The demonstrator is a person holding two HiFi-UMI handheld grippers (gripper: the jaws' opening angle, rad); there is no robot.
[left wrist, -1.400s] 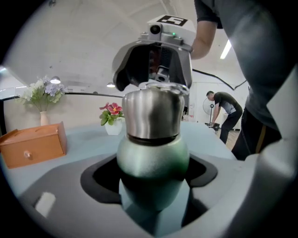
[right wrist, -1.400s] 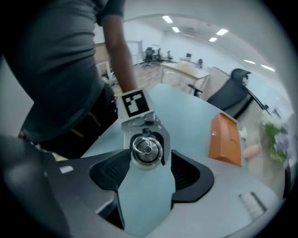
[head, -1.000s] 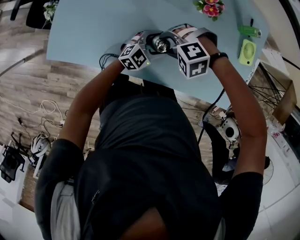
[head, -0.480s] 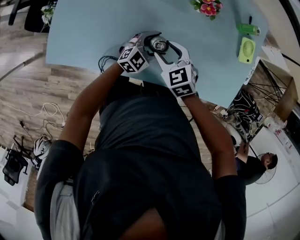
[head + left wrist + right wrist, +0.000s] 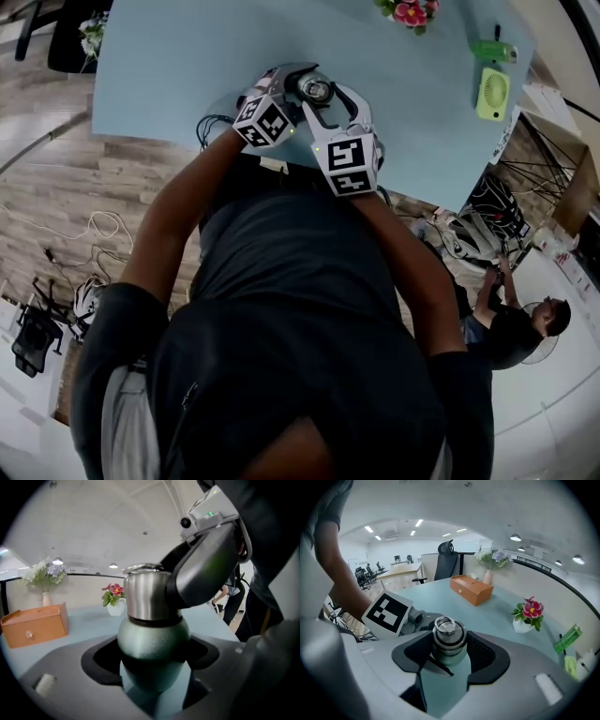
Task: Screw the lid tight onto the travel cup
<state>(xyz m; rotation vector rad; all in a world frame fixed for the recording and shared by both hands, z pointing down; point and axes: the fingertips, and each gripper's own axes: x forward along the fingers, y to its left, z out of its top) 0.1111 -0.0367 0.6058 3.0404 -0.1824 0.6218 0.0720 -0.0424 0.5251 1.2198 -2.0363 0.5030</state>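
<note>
Lid point(image 5: 448, 631) clamped in right gripper point(image 5: 449, 654), cup point(image 5: 152, 639) in left gripper point(image 5: 152, 667); jaws could slip on smooth steel, leaving threads loose.

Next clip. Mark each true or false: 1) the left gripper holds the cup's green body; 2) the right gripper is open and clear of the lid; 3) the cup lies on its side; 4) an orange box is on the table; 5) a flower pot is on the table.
1) True. The left gripper has its jaws closed on the green body of the cup.
2) False. The right gripper has its jaws clamped on the steel lid.
3) False. The cup stands upright, lid on top.
4) True. The box sits on the table.
5) True. The flower pot holds pink flowers.
</note>
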